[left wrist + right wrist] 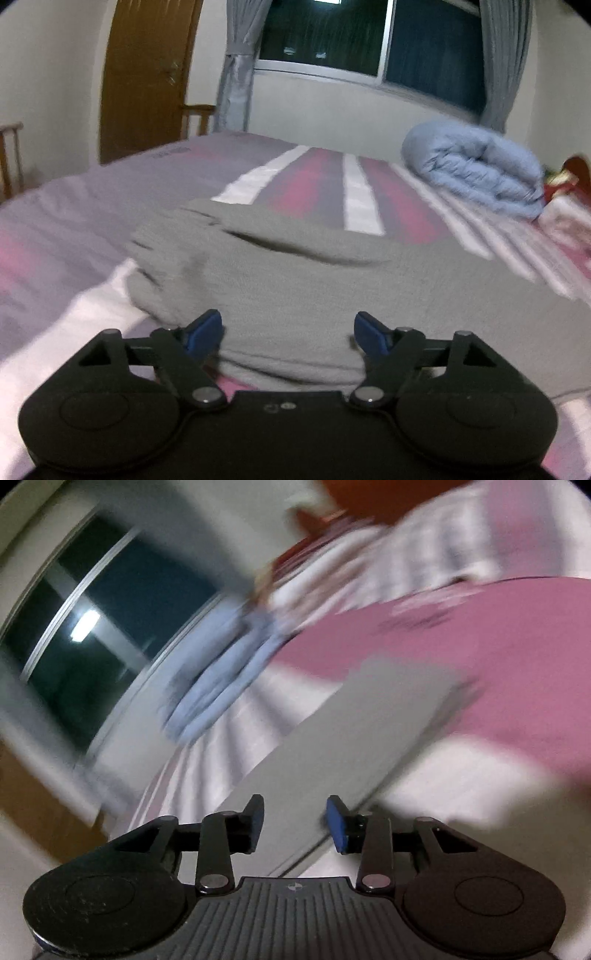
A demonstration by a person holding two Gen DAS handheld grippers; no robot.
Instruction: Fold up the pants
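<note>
The grey pants lie folded on the bed, short of the rolled blue duvet. The left gripper sits at their near edge, jaws released and straddling the thick folded hem without pinching it. The right gripper is also unclenched; in its blurred view the pants run diagonally away from its jaws. The left hand looks nearer.
</note>
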